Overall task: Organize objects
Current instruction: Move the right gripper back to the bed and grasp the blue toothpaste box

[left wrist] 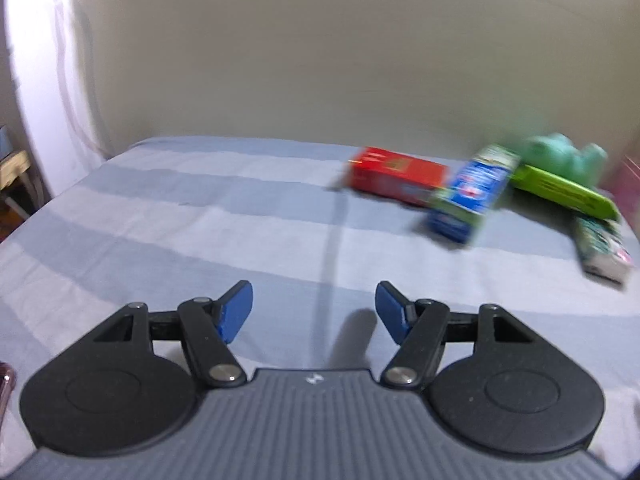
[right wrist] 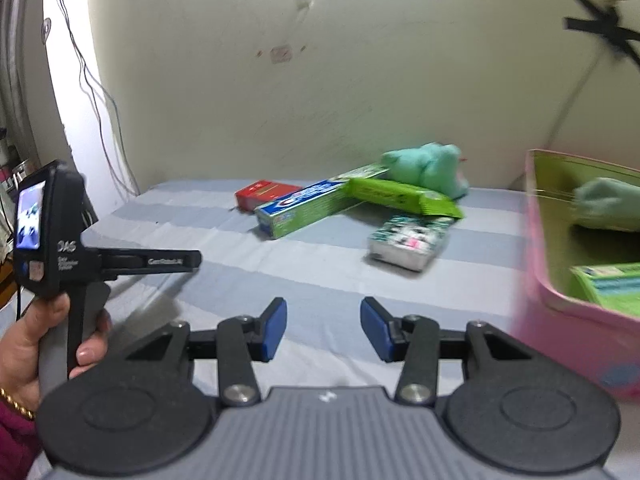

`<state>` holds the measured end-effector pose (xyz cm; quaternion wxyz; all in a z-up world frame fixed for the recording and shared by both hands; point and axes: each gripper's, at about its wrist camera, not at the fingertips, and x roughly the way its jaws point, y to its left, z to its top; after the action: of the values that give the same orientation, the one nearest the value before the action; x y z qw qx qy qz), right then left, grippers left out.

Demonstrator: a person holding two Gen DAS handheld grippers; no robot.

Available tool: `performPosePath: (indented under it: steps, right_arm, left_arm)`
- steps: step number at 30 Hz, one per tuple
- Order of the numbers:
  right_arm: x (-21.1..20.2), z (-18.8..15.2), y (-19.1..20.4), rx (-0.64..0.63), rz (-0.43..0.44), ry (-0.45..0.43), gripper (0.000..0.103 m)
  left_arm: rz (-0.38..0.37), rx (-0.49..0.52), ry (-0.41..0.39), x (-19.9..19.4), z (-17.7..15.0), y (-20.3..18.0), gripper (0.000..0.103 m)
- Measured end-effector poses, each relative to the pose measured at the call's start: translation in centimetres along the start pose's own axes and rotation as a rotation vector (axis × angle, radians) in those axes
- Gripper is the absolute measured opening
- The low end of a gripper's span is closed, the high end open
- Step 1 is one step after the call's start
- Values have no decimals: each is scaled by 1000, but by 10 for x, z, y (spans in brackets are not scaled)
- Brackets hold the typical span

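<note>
Left gripper (left wrist: 314, 312): jaws spread, nothing between, above striped bedsheet (left wrist: 160, 220).
Right gripper (right wrist: 323, 330): jaws apart, nothing pinched.
Person's hand (right wrist: 28, 344) grips left gripper's handle, seen in right wrist view.
Pile on bed by wall: red box (right wrist: 264, 192); blue-green toothpaste box (right wrist: 304, 210) beside it; bright green packet (right wrist: 400, 196) overlapping toothpaste box end; green plush toy (right wrist: 430, 168) behind packet; patterned pack (right wrist: 408, 240) in front, apart from packet.
Pink box (right wrist: 576, 332) at right edge, holding green items.
</note>
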<state>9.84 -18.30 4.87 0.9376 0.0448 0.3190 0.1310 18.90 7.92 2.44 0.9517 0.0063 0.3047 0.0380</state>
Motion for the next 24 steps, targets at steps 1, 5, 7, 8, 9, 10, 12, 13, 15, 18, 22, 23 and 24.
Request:
performPosePath:
  steps: [1,5,7,8,9,10,12,13,15,18,22,23,24]
  right_arm:
    - [9,6,4,-4,9,4,43]
    - [56,32,27,14,7,-1,58]
    - [85,41,42,0,4,3,63]
    - [100,45,50,-9,-12,0,72]
    - [115,49,58,-9,-32,-4,77]
    - [130,53,65,-1,-55,-8,79]
    - [153,61,74,16,-87,-7,79]
    - [165,65,78,23,-121,-5,80]
    - [184,72,81,50,-197,17,82]
    - [200,73,69,101,-257,63,69]
    - [177,58,57,73,-203,50,57]
    - [166,52,55,53,-188,50,50]
    - [151,44,51,34,-165,53,45]
  left_arm:
    - [8,-30,-1,2,1,9,70]
    - [-30,-195,19,8,3,41,70]
    - [-21,-214,9,6,5,47,70]
    - [-14,-216,0,3,6,48,70]
    - [-3,-221,-10,0,6,51,70]
    - [3,-228,-18,-1,7,54,70]
    - [6,-251,-29,-3,9,62,70]
    - [1,-260,-31,-2,11,64,70]
    - [-12,-289,-27,0,13,71,70]
    - [-44,-316,-16,6,16,77,70]
    - [-66,-314,-17,10,18,76,70]
    - [-73,-311,-19,9,18,75,70]
    - [-84,-307,-22,8,17,73,70]
